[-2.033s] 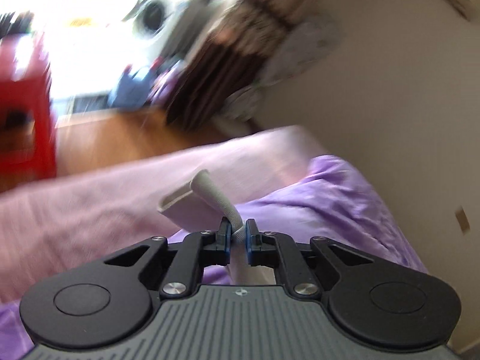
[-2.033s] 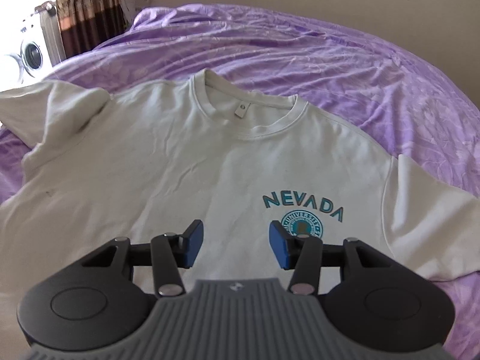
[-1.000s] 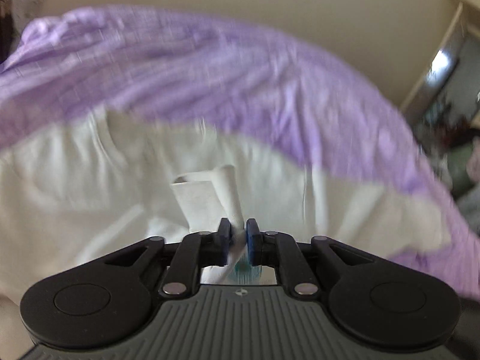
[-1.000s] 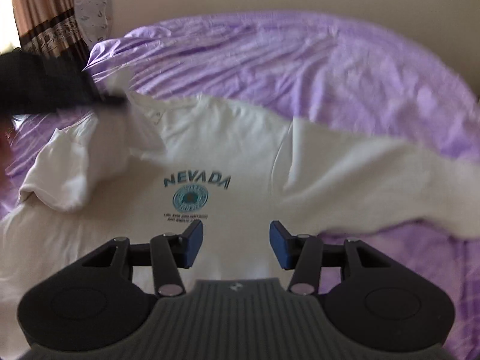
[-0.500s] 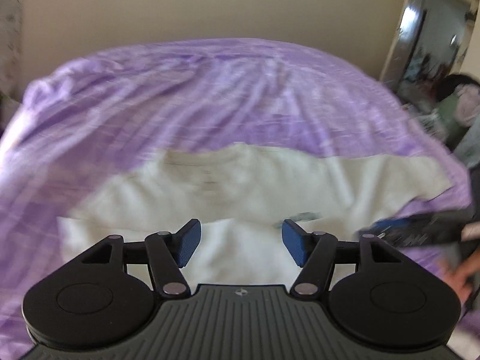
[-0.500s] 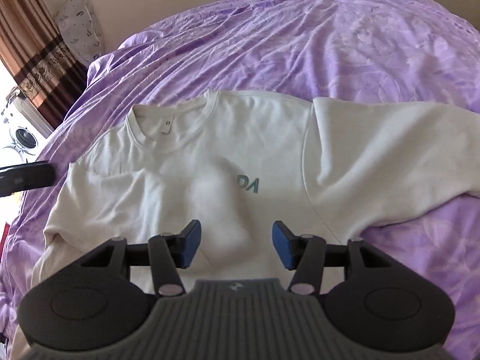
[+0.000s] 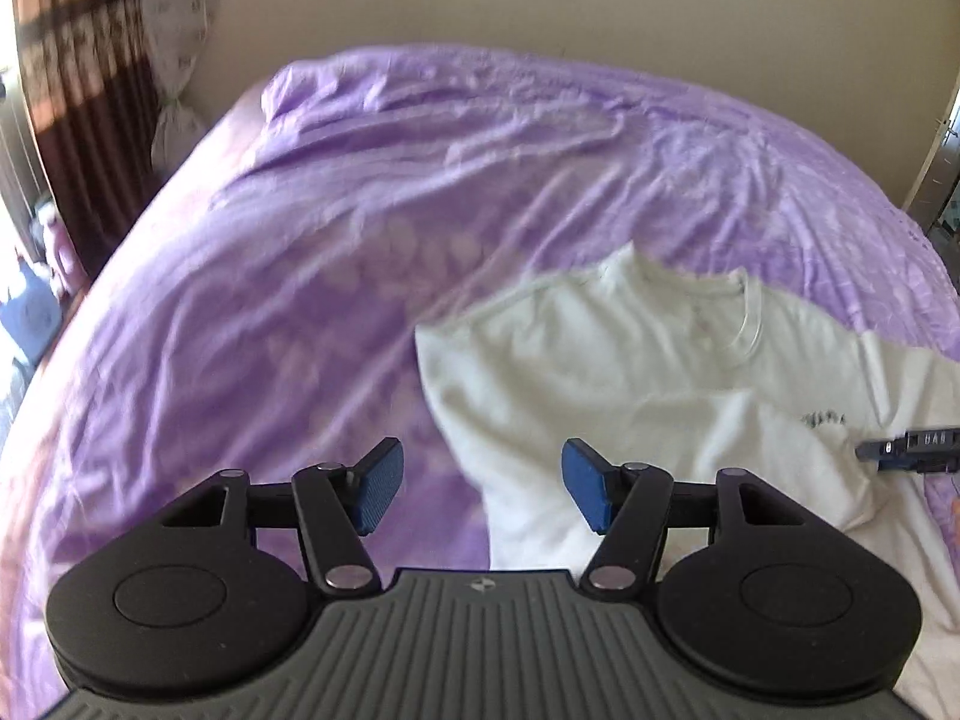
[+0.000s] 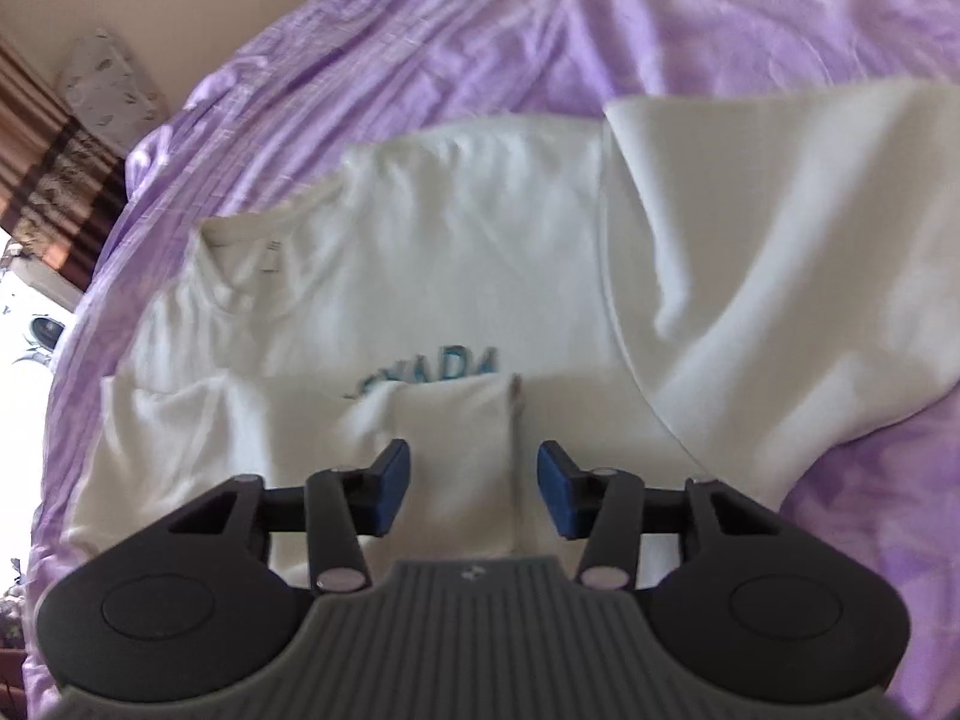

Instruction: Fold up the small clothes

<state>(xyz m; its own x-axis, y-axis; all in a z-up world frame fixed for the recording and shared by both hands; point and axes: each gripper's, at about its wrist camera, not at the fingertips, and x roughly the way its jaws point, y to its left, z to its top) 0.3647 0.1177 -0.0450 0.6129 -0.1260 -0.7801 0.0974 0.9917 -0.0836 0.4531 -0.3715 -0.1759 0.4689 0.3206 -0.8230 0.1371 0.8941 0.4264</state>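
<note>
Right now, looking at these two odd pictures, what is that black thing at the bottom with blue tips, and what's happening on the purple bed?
Each picture comes from a camera mounted on a handheld gripper, looking forward along its two blue-padded fingers; a person holds one in each hand. The left gripper is open, holding nothing, over the purple bedsheet beside the white T-shirt. The right gripper has its jaws closing, not yet pressing; between them lies the folded-in sleeve, which covers part of the teal lettering. The other sleeve is still spread out.
</note>
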